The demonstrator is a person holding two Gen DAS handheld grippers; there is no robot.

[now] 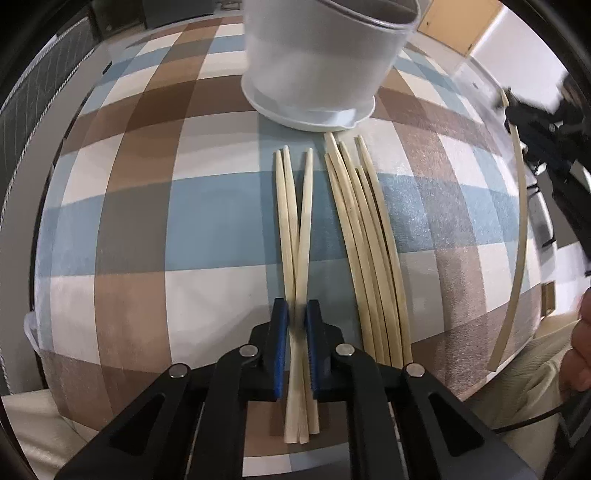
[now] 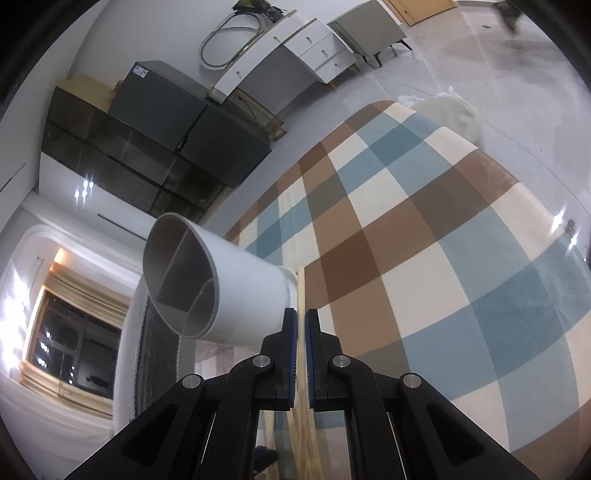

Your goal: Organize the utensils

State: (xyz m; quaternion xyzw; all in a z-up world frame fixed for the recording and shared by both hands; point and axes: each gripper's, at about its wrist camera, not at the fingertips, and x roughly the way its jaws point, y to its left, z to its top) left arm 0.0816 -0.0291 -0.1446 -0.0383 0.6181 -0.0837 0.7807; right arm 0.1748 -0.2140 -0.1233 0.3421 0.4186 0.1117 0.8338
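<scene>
In the left wrist view my left gripper (image 1: 295, 314) is low over the checked tablecloth (image 1: 147, 221), its jaws closed around three wooden chopsticks (image 1: 295, 221) that cross between the blue pads. A bundle of several more chopsticks (image 1: 364, 236) lies just to the right. A white utensil holder (image 1: 317, 62) stands beyond them. At the far right my right gripper (image 1: 517, 107) holds a single chopstick (image 1: 519, 240) in the air. In the right wrist view my right gripper (image 2: 300, 321) is shut on that chopstick (image 2: 301, 291), beside the divided holder (image 2: 207, 288).
The table edge (image 1: 480, 376) curves close on the right, with a person's hand (image 1: 580, 354) there. The right wrist view shows a dark cabinet (image 2: 147, 147), white drawers (image 2: 288, 51) and a grey chair (image 2: 369, 29) around the floor beyond the table (image 2: 443, 240).
</scene>
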